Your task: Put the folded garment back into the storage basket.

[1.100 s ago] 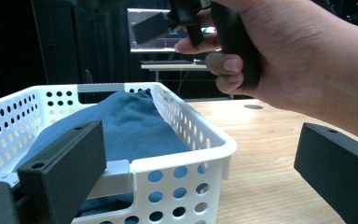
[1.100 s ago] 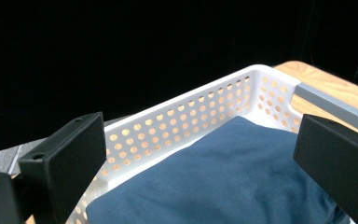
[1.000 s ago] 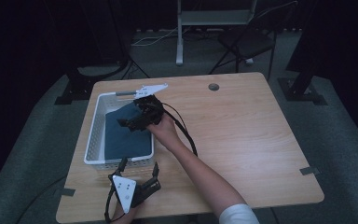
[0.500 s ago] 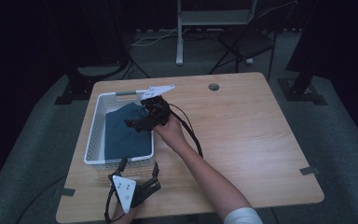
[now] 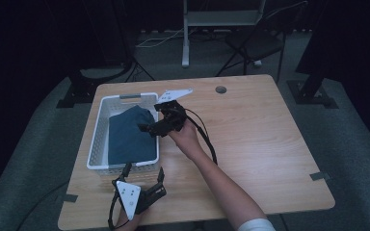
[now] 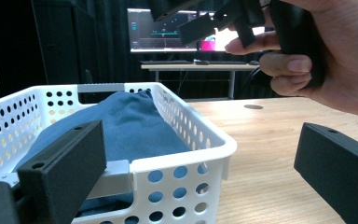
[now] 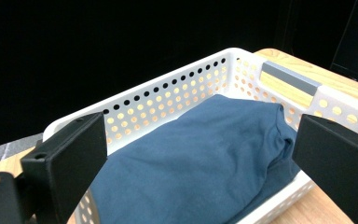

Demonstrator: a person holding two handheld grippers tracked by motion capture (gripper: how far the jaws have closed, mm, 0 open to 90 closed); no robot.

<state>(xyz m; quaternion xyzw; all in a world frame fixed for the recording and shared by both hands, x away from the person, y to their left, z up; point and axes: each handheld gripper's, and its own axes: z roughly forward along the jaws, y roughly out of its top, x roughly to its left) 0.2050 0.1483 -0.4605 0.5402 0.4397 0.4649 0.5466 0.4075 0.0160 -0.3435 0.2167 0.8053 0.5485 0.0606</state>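
Right tool (image 5: 147, 128) is held wide open, empty, over blue cloth (image 5: 130, 137) in basket (image 5: 96, 144); left tool (image 5: 143, 174) open, empty, parked at 6 o'clock.

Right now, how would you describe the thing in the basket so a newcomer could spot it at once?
On the wooden table, look to its left side for the white perforated basket. Inside lies a folded dark blue cloth, the one soft, coloured item among hard black grippers.

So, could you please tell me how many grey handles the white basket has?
2: one handle on the basket's far end, and one handle on its near end, by the left tongs. Neither is gripped.
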